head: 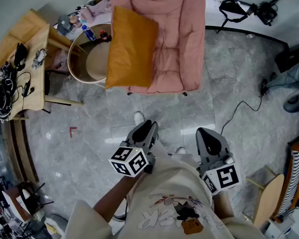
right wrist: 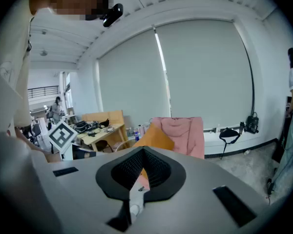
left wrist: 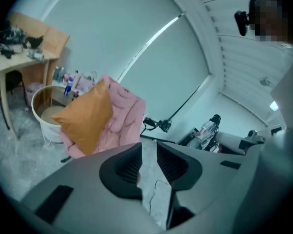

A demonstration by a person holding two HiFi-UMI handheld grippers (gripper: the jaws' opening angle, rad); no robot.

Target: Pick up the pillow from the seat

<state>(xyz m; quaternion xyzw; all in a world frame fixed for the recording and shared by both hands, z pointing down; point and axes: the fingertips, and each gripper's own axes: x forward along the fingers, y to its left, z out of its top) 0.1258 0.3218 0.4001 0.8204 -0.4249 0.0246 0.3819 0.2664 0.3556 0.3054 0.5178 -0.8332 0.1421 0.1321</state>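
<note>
- The orange pillow (head: 132, 46) stands on edge on the seat of the pink chair (head: 177, 39). It leans toward the chair's left arm as the head view shows it, probably just propped there, and that leaves its upper edge and corners free to pinch.
- In the left gripper view the pillow (left wrist: 85, 116) shows as a tilted slab against the chair's (left wrist: 124, 113) padding. The near corner hangs past the chair's front edge, which looks like the easiest place to take hold.
- The left gripper (head: 147, 128) hangs well short of the chair, over bare floor (head: 164, 113), and points toward it. Its fingers (left wrist: 129, 162) stand a narrow gap apart, and only floor shows between them. They are likely held loosely until the approach begins, and I judge they must spread far wider to take the pillow's thickness.
- The right gripper (head: 205, 133) is level with the left one, equally far from the chair. Its fingers (right wrist: 154, 167) are pressed together at the tips and hold nothing, so it seems parked as the spare hand.
- Both grippers tilt a little downward, in line with a walk-up toward the chair's seat.
- A round tub (head: 87, 59) sits just beside the chair on the pillow's side, and beyond it is a wooden surface (head: 32, 49) cluttered with cables. A reach from the chair's front avoids both.
- The pickup is not yet begun. The approach to the chair comes first.
</note>
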